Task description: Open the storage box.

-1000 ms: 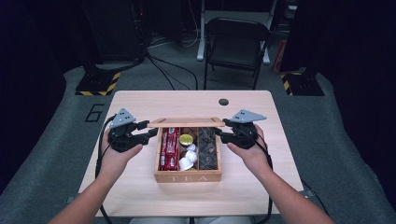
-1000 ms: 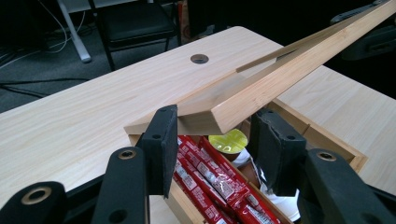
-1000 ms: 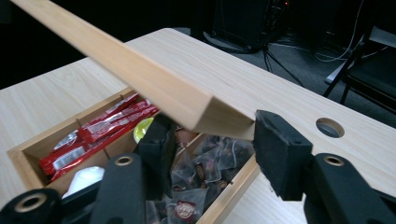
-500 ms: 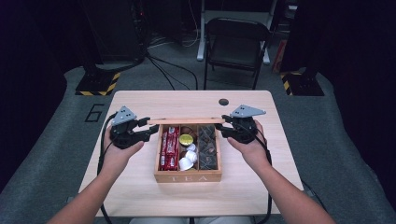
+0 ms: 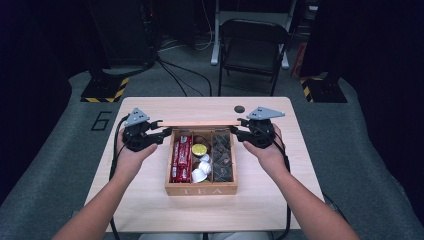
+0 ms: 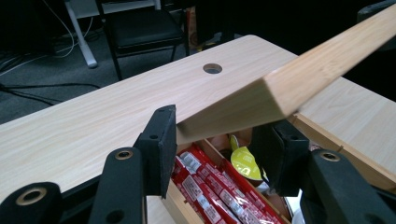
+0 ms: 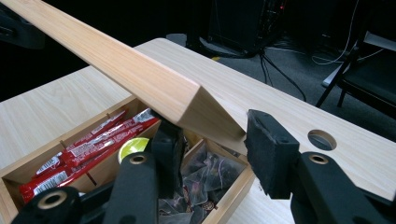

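A wooden tea box (image 5: 200, 190) sits mid-table with its lid (image 5: 200, 123) lifted at a slant over the back. Inside lie red packets (image 5: 181, 157), a yellow pod (image 5: 199, 149), white pods (image 5: 201, 170) and dark tea bags (image 5: 221, 155). My left gripper (image 5: 162, 129) holds the lid's left end; in the left gripper view the lid (image 6: 317, 70) runs between its pads (image 6: 161, 149). My right gripper (image 5: 235, 126) has just been closing and now clamps the right end, where the lid (image 7: 116, 60) sits between its jaws (image 7: 210, 140).
A round hole (image 5: 239, 109) is cut in the tabletop behind the box, near the right gripper. A black chair (image 5: 252, 47) and floor cables stand beyond the table's far edge. Bare table (image 5: 135, 200) lies left, right and in front of the box.
The left gripper has shifted a little toward the lid's left end. The right gripper's jaws have narrowed onto the lid's right end. The lid's edge sits slightly higher.
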`<action>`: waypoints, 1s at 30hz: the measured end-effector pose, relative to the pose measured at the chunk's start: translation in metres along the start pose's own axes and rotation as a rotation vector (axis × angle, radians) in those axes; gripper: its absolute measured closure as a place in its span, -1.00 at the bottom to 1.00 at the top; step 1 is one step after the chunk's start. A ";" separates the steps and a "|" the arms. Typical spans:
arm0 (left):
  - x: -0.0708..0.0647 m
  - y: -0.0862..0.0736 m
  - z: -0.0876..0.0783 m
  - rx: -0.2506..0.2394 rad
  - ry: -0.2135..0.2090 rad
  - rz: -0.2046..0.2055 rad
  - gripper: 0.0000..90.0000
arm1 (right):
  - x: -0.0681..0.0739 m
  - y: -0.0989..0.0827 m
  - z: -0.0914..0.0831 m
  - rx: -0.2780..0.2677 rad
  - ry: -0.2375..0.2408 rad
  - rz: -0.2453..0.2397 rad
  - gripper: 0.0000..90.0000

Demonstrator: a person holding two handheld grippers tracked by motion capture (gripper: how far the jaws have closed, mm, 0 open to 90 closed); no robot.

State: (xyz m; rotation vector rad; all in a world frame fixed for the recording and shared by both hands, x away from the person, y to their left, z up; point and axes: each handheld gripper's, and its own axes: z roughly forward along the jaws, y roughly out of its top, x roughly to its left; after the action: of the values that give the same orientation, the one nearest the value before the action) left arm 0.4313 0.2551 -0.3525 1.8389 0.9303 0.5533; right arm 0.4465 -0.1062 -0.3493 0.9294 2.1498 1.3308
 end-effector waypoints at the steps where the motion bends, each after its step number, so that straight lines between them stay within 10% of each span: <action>1: 0.001 0.001 0.001 0.003 0.001 0.002 0.13 | 0.000 0.001 0.000 0.001 -0.007 0.014 0.27; 30: 0.020 0.023 0.017 0.014 0.026 -0.025 0.32 | -0.019 0.020 0.017 -0.007 -0.026 0.033 0.26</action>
State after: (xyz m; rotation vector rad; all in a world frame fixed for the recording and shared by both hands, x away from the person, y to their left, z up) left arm 0.4639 0.2559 -0.3392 1.8339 0.9758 0.5577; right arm 0.4769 -0.1040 -0.3384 0.9773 2.1178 1.3342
